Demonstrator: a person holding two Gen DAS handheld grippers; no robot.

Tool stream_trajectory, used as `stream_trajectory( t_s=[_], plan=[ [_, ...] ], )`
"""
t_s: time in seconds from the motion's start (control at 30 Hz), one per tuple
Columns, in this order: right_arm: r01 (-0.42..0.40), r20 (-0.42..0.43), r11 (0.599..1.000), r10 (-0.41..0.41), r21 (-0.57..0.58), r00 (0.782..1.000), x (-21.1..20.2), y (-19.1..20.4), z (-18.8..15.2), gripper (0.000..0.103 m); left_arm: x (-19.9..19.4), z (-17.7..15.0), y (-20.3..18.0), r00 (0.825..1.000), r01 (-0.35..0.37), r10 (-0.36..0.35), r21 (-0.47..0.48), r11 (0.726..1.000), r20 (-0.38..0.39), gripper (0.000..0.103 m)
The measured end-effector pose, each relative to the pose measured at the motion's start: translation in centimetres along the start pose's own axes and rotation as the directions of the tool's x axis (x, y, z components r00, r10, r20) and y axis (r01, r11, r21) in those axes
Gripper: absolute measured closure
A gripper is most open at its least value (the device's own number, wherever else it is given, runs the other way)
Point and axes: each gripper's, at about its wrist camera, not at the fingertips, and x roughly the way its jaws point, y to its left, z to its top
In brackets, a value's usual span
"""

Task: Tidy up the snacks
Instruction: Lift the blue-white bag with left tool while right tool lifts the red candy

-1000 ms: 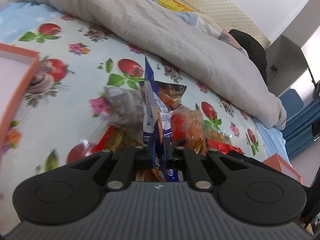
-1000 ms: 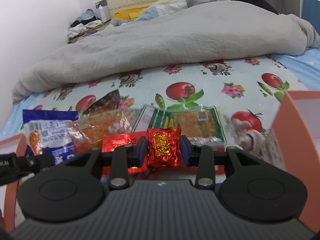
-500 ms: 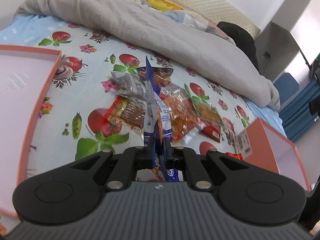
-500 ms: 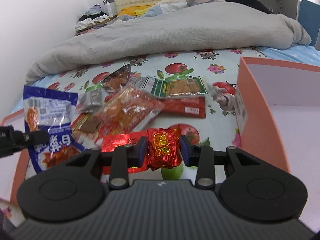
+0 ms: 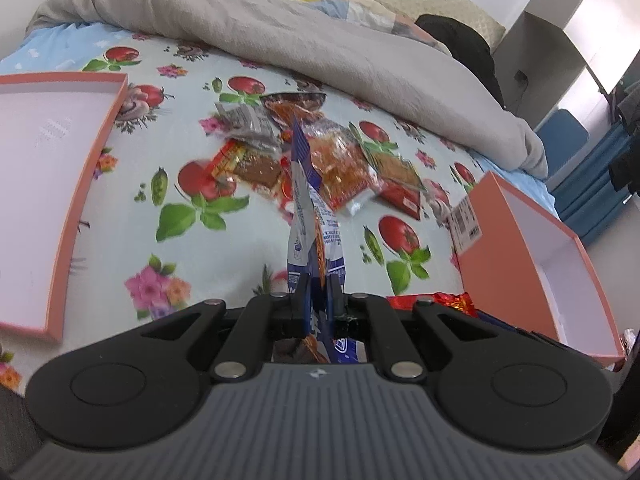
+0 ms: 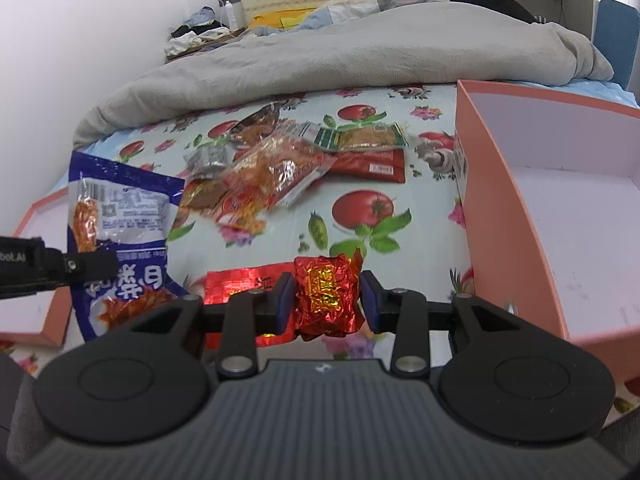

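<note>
**Two snacks lifted, one box on each side**

The left gripper [image 5: 316, 296] pinches a blue packet [image 5: 308, 208] edge-on, jaws nearly together; the right gripper [image 6: 326, 298] clamps a red foil candy [image 6: 326, 300] at moderate width. Each hangs clear of the bedsheet [image 5: 120, 240], probably bound for the nearest orange box: left [image 5: 72, 216], right [image 6: 504, 216]. Farther off, the snack pile [image 6: 280, 172] waits mid-bed, below a grey blanket [image 6: 360, 60].

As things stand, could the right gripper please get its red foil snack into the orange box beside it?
Probably yes: the right gripper holds the red foil snack, and the orange box beside it is open-topped, nothing between.
</note>
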Motion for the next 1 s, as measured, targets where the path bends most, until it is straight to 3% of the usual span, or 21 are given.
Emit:
stream_trajectory(
  t_s=[0.6, 1.0],
  plan=[
    [0.017, -0.040, 1.000, -0.018, -0.019, 0.999, -0.2, -0.3, -2.4, 0.064, 0.4, -1.5, -2.5, 0.996, -0.062, 0.069, 0.126, 0.990, -0.051, 0.095],
    [0.016, 0.066, 0.999, -0.013, -0.046, 0.998, -4.0, -0.3, 0.8, 0.064, -1.9, 0.8, -5.6, 0.999, -0.043, 0.044, 0.175, 0.984, -0.005, 0.095]
  ],
)
